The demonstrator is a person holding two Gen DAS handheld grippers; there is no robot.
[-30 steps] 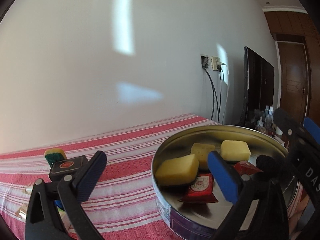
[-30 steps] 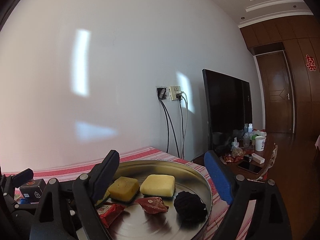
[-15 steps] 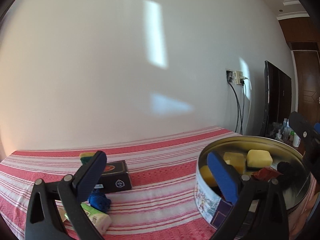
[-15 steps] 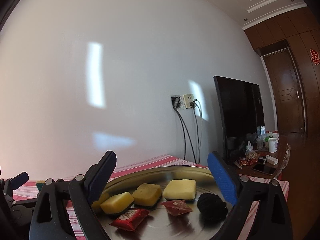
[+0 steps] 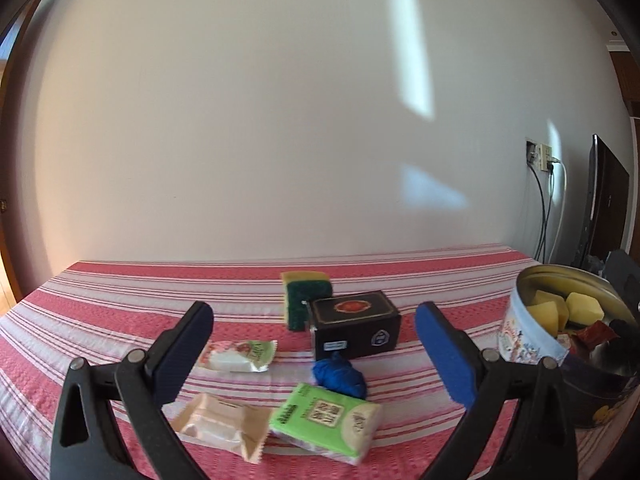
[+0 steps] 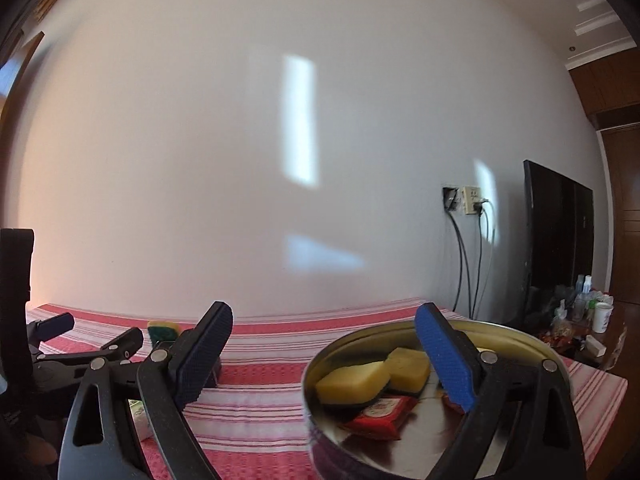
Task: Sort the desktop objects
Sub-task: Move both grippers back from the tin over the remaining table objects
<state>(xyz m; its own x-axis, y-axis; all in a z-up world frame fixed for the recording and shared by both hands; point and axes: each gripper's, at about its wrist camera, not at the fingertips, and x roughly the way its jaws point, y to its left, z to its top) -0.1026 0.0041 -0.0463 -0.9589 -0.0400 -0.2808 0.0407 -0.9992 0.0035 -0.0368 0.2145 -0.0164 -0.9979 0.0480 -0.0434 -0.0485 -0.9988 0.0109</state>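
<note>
Low wrist views, shared tin (image 5: 532, 344)

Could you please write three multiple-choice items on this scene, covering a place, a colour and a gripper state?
1. Where is the green-and-yellow sponge?
A. in the tin
B. behind the black box
C. on the green packet

2. What colour is the crumpled wad in front of the black box?
A. blue
B. white
C. orange

3. How is the left gripper?
A. shut on a packet
B. shut, holding nothing
C. open, holding nothing

Key: 1 B, it leans behind the box, outside the round tin. 2 A, the blue wad shows plainly. 3 C, its fingers stand wide apart above the cloth.
</note>
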